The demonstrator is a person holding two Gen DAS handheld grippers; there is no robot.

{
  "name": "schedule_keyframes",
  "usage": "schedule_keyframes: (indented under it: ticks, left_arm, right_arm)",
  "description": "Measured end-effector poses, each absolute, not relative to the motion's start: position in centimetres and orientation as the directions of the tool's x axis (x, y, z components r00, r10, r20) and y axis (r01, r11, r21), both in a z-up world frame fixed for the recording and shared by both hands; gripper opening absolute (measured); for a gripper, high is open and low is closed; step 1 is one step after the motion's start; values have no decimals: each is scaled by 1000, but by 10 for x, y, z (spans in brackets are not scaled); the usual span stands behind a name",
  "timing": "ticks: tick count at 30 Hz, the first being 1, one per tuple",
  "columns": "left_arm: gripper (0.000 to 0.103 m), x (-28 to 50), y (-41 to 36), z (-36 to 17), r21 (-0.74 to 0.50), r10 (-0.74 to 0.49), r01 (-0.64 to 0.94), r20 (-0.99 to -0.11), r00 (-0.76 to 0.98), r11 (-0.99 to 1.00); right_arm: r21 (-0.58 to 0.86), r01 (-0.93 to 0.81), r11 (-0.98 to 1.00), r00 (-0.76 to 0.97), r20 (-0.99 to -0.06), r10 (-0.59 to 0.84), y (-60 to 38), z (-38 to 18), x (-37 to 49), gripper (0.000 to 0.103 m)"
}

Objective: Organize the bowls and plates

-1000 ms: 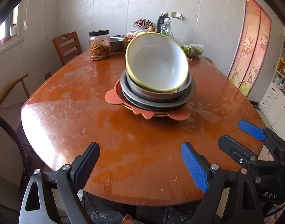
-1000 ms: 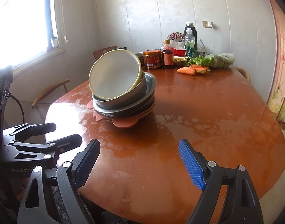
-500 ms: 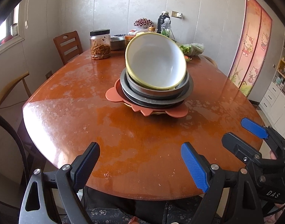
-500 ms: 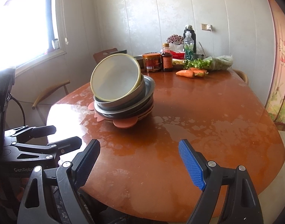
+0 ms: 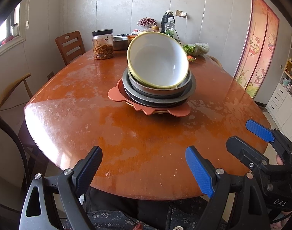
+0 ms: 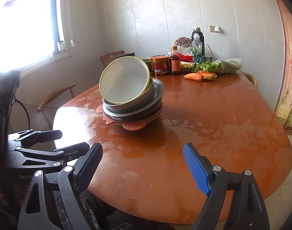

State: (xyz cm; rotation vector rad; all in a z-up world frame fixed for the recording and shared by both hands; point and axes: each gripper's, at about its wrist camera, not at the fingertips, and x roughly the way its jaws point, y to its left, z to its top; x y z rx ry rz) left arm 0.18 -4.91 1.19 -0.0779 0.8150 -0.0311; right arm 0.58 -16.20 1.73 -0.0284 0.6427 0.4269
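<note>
Little is changed since a second ago: both sets of jaws are held apart over the table, nothing gripped; the yellow-rimmed bowl is tilted atop the stack.

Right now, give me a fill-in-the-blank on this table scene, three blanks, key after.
1. The yellow-rimmed bowl sits ____ on top of the stack.
2. The carrots lie beside the leafy ____.
3. Both the left hand-held gripper and right hand-held gripper have jaws that stand ____, holding nothing.

Missing words: tilted; greens; open
</note>
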Motion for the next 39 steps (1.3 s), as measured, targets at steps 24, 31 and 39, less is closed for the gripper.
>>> schedule_keyframes:
  ticks: [24, 31, 39]
  left_arm:
    - [89, 4, -50, 3, -80, -63, 5, -738, 671, 997]
    - [89, 4, -50, 2, -81, -65, 7, -741, 669, 997]
    - [89, 5, -49, 1, -72, -54, 0, -745, 664, 997]
  right_arm:
    - [120, -384, 915, 708, -598, 376, -163, 13, 6, 87]
    - [121, -385, 915, 707, -599, 376, -163, 13, 6, 87]
    - [131, -381, 915, 705, -599, 379, -163, 11, 7, 87]
